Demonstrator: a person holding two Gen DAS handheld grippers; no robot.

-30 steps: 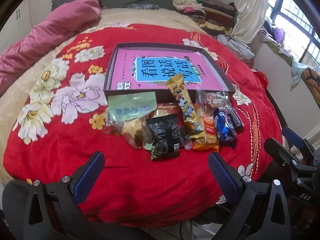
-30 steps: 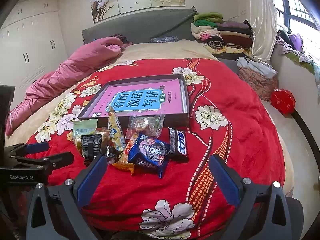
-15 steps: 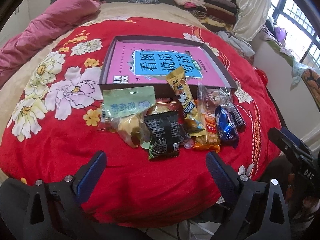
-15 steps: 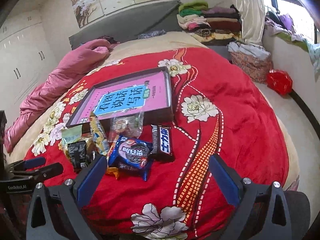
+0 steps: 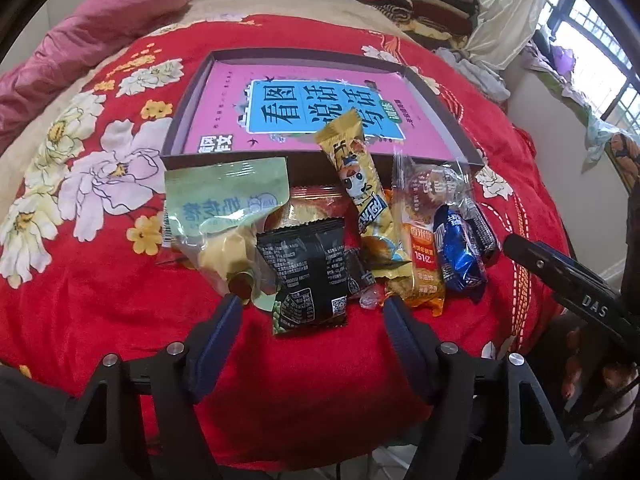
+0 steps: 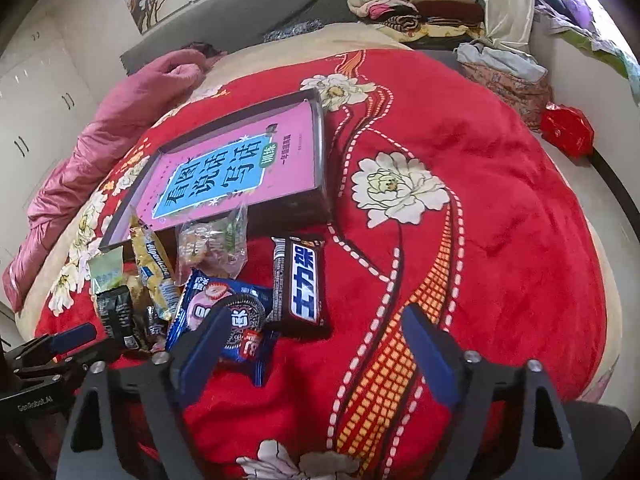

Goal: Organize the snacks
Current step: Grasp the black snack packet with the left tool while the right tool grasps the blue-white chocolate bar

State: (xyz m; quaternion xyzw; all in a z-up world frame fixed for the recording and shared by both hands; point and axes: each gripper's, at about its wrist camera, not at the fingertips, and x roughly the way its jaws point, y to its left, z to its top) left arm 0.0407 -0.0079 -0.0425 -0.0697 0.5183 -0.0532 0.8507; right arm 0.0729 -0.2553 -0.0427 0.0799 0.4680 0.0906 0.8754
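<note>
Left gripper (image 5: pixel 310 312): jaws closing, nothing pressed between the blue pads; the black foil snack packet (image 5: pixel 306 276) lies in the gap, its lower edge just ahead of the tips. Right gripper (image 6: pixel 316 334): jaws likewise closing and empty, with the blue cookie packet (image 6: pixel 224 312) partly behind its left finger and the dark chocolate bar with white lettering (image 6: pixel 302 284) just ahead. The remaining snacks, a pale green pouch (image 5: pixel 224 200), a yellow stick packet (image 5: pixel 360 184) and a clear bag of sweets (image 6: pixel 212 240), sit heaped on the red floral blanket (image 6: pixel 480 200), touching the near wall of the shallow dark tray (image 5: pixel 440 108) lined with a pink book. Judgement: each gripper should take 1 packet only, pinching a flat side squarely, since overlapping wrappers are likely to drag neighbours along.
</note>
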